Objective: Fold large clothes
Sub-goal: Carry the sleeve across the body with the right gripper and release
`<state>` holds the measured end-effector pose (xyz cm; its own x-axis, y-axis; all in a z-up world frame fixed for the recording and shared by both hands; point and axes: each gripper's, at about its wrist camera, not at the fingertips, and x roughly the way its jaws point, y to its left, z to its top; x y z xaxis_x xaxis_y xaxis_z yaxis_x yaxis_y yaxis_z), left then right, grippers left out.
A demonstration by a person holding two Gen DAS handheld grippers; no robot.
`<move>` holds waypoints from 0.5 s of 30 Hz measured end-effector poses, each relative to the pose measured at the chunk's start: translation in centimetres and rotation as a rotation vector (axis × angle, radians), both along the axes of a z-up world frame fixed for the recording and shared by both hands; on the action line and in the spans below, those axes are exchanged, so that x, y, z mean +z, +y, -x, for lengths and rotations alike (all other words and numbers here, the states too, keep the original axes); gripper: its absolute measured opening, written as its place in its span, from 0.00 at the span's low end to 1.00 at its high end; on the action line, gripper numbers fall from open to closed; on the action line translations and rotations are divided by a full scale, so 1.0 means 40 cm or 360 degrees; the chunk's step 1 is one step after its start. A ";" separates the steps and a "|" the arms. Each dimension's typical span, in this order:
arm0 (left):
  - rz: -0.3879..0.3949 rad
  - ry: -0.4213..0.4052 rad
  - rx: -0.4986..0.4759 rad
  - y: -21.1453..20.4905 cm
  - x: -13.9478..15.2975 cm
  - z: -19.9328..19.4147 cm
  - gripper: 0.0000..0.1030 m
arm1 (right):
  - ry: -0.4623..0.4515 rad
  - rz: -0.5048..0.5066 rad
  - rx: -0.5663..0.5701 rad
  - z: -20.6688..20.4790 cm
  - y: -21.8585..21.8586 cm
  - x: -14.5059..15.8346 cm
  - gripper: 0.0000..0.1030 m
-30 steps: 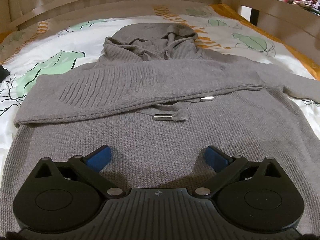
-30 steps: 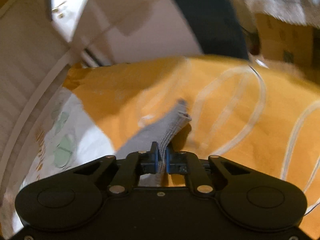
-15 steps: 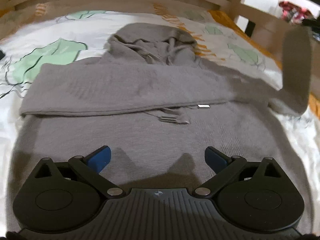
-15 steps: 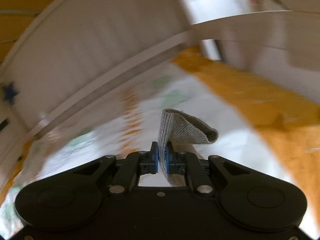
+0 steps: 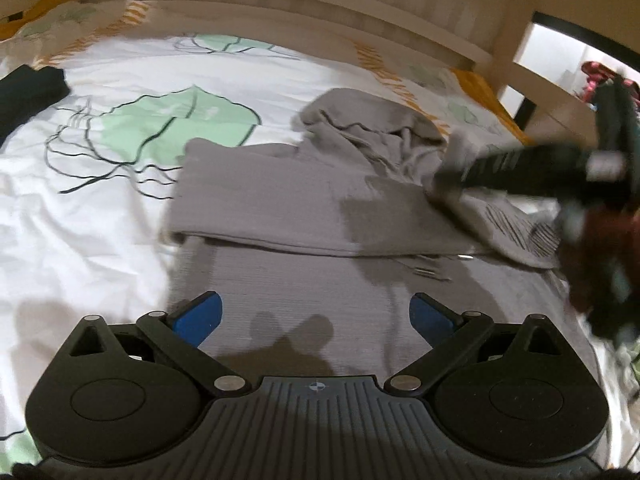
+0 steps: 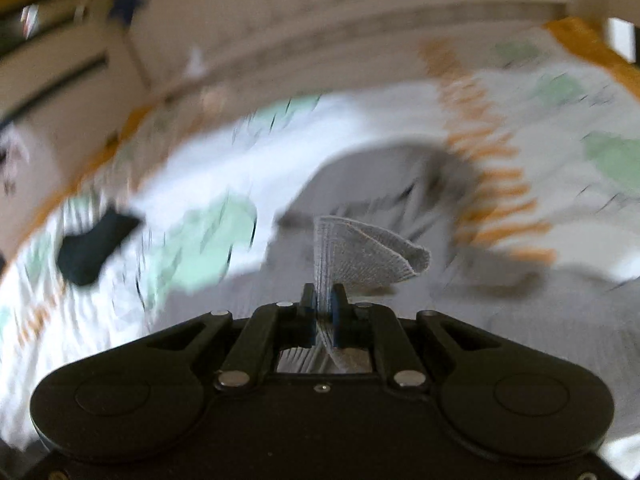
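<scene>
A grey knit hoodie [image 5: 304,280] lies face up on the bed, hood [image 5: 372,128] toward the headboard, with one sleeve [image 5: 280,204] folded across the chest. My left gripper [image 5: 316,316] is open and empty, low over the hoodie's lower body. My right gripper [image 6: 320,300] is shut on the cuff [image 6: 360,252] of the other sleeve and holds it above the hoodie's chest. In the left wrist view the right gripper [image 5: 448,178] shows blurred at the right, over the hood's right side, with the sleeve [image 5: 516,228] draped under it.
The bed has a white sheet [image 5: 100,208] with green leaf prints and an orange border. A dark folded cloth [image 5: 28,92] lies at the far left. A wooden headboard [image 5: 320,12] runs along the back, with a side rail [image 5: 560,92] at the right.
My right gripper has carried the sleeve cuff from the bed's right edge up and leftward over the hoodie's chest. My left gripper has shifted left and stays open.
</scene>
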<state>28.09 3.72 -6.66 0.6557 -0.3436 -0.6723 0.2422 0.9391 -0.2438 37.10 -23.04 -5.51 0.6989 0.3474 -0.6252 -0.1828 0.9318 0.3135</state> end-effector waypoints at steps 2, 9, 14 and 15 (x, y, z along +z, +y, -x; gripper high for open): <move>0.0005 0.0009 0.0013 0.014 0.001 -0.005 0.98 | 0.0035 0.0080 0.0039 -0.002 0.042 -0.050 0.15; 0.0070 -0.0019 -0.0003 0.002 0.035 -0.048 0.98 | 0.0022 0.0008 0.0166 0.055 0.010 -0.087 0.56; 0.0058 -0.0066 -0.0101 -0.079 0.064 -0.107 0.98 | -0.0066 0.0078 0.0141 0.136 -0.081 -0.032 0.60; 0.0052 -0.0068 -0.0120 -0.098 0.066 -0.121 0.98 | -0.0073 0.0096 0.0132 0.147 -0.099 -0.029 0.62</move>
